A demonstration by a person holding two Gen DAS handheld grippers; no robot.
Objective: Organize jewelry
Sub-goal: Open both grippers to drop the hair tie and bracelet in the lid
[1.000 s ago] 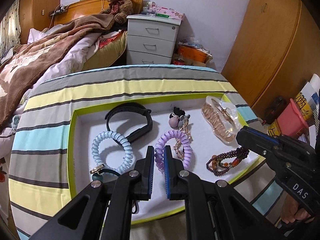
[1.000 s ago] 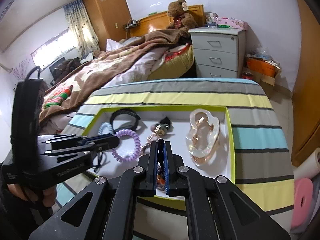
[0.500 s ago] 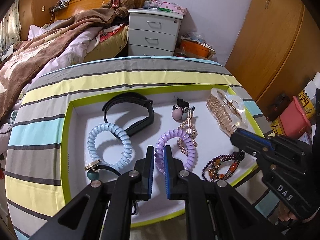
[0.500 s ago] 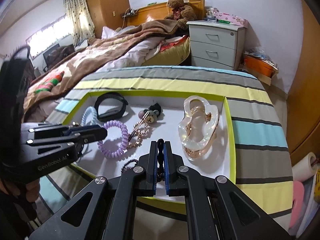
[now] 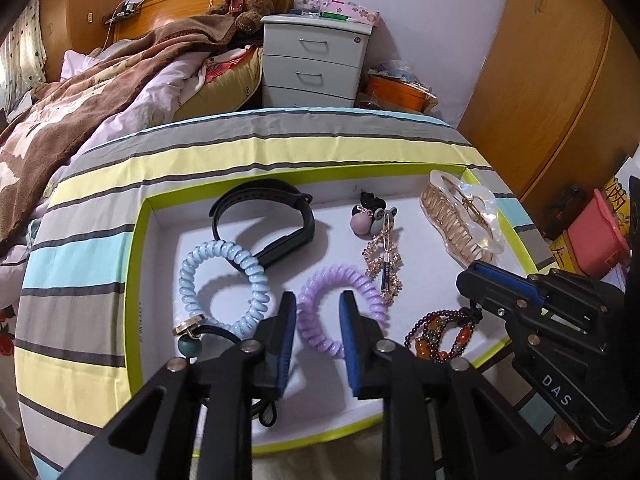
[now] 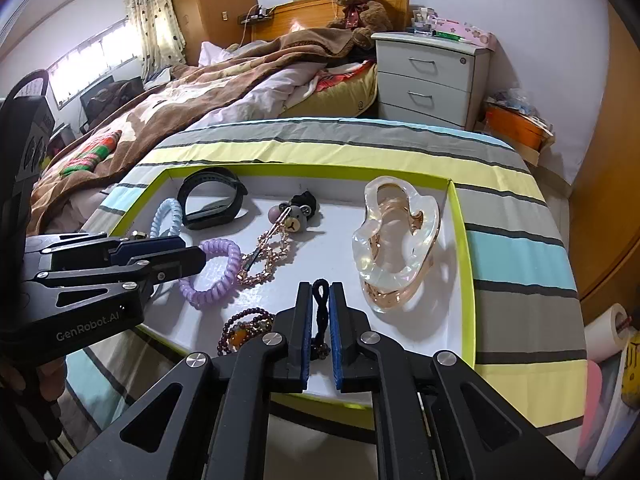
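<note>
A striped tabletop (image 5: 168,184) is carrying a white, lime-rimmed tray (image 5: 138,280) spread with jewelry across the middle of both frames. Inside it, a clear claw clip (image 6: 396,240) is sitting at the right, a black band (image 5: 264,228) at upper left, a blue coil tie (image 5: 224,284) below it, and a purple coil tie (image 5: 340,312) at centre.

The left gripper (image 5: 318,320) is hanging with its fingers released, spread either side of the purple coil's near-left edge without closing on it. The right gripper (image 6: 320,320) is pinching the black cord loop of the beaded bracelet (image 6: 244,326), whose dark beads are trailing to the lower left of its fingers (image 6: 306,320) near the tray's front rim.

The step in hand appears to be gathering pieces one per hand; next, the left fingers would likely need to lower over the coil and clench.
</note>
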